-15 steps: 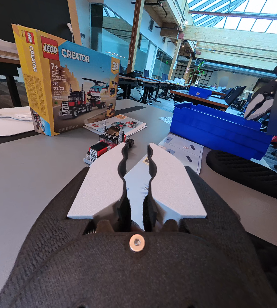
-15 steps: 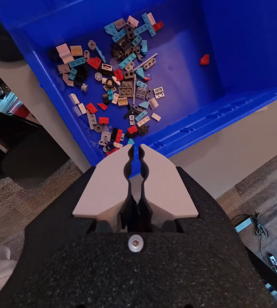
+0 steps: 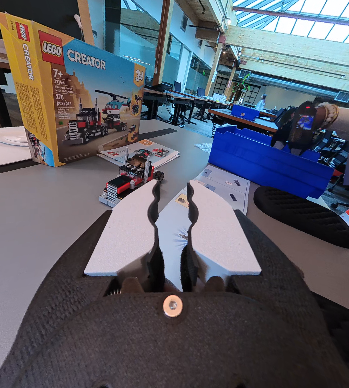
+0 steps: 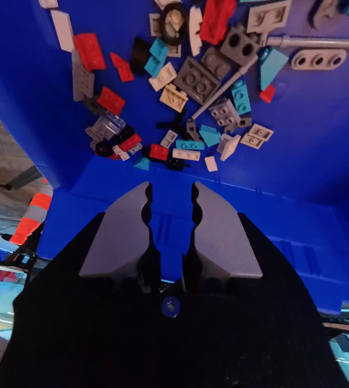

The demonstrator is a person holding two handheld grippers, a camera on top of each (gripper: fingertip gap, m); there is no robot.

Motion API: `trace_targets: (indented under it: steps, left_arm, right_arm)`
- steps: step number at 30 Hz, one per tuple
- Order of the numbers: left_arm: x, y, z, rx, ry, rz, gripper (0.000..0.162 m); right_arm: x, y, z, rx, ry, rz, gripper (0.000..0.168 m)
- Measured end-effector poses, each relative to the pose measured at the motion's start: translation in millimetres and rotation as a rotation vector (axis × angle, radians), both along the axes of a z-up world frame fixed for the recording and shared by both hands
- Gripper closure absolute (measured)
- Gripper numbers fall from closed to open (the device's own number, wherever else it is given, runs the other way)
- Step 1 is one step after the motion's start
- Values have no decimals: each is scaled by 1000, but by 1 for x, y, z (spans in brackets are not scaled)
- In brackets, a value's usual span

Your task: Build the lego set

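Observation:
A partly built red and black truck (image 3: pixel 130 181) stands on the grey table (image 3: pixel 33 220) just ahead and left of my left gripper (image 3: pixel 172 183), which is open and empty above an open instruction sheet (image 3: pixel 221 189). My right gripper (image 4: pixel 170 185) is open and empty, down inside the blue bin (image 4: pixel 295 168), just short of a heap of loose bricks (image 4: pixel 190 94) in red, teal, grey, tan and black. In the left wrist view the right gripper (image 3: pixel 295 130) reaches into the bin (image 3: pixel 263 163) at the right.
The set's box (image 3: pixel 75 94) stands upright at the back left with a booklet (image 3: pixel 140 152) lying in front of it. A black oval pad (image 3: pixel 303 216) lies right of the sheet. White plastic (image 3: pixel 1 144) lies far left. Desks and a distant person fill the room behind. Spacing between my two grippers at the tips: around 55 cm.
My right gripper has dropped down into the bin close to the bricks and its jaws have opened. My left gripper has opened slightly wider and shifted little.

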State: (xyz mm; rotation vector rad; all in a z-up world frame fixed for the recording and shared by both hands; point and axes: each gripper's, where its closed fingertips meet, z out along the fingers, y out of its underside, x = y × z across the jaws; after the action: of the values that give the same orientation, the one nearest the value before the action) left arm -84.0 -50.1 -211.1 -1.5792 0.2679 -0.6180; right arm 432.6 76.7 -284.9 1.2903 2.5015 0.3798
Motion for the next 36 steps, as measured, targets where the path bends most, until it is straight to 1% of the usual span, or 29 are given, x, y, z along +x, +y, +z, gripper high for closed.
trace_targets:
  steps: [6,7,8,9,10,13,14,16,18,19,21,23,24,28,29,30,34,35,36]
  left_arm:
    - [1,0,0,-3,-6,-13,137]
    - [1,0,0,-4,-6,-15,137]
    - [1,0,0,-5,-7,-16,137]
    - [1,0,0,-6,-8,-17,137]
    - [1,0,0,-6,-9,-19,137]
    - [2,-1,0,-9,-12,-33,136]
    - [3,-1,0,-10,-13,-38,136]
    - [3,-1,-1,-15,-15,-44,136]
    - [4,-1,-1,-17,-19,-47,136]
    - [3,-1,-1,-18,-19,-48,136]
    - [3,0,-1,-18,-21,-48,136]
    - [3,0,-1,-20,-24,-48,136]
    - [3,0,-1,-21,-27,-49,136]
    - [2,0,-1,-26,-38,-52,136]
    - [2,0,-1,-26,-39,-54,135]
    - [3,0,-1,-23,-39,-57,135]
    - [5,-3,1,6,-8,-56,135]
    - [6,-4,1,12,0,-54,135]
    - [6,-4,1,16,5,-54,135]
  right_arm:
    - [6,0,-21,3,-57,34,135]
    - [9,3,-23,20,-79,45,148]
    - [7,6,-24,40,-68,58,156]
    - [7,5,-25,21,-56,49,162]
    - [5,2,-24,-5,-38,26,164]
    - [-2,1,-15,-12,30,-3,163]
    - [-2,3,-11,4,34,0,160]
    - [0,4,-5,8,25,27,149]
    - [-2,-3,-8,-25,27,59,139]
    - [-1,-8,-11,-49,16,68,137]
    - [2,-10,-19,-54,-21,85,137]
    - [4,-10,-22,-49,-47,61,143]
    - [2,-9,-23,-38,-41,44,147]
    - [2,-9,-23,-23,-18,17,148]
    - [2,-8,-22,-17,-4,28,164]
    - [0,-6,-20,-8,31,28,166]
    - [-9,-6,-5,-4,155,-56,164]
    - [-9,-3,-1,17,168,-56,160]
    - [-9,2,2,48,176,-52,154]
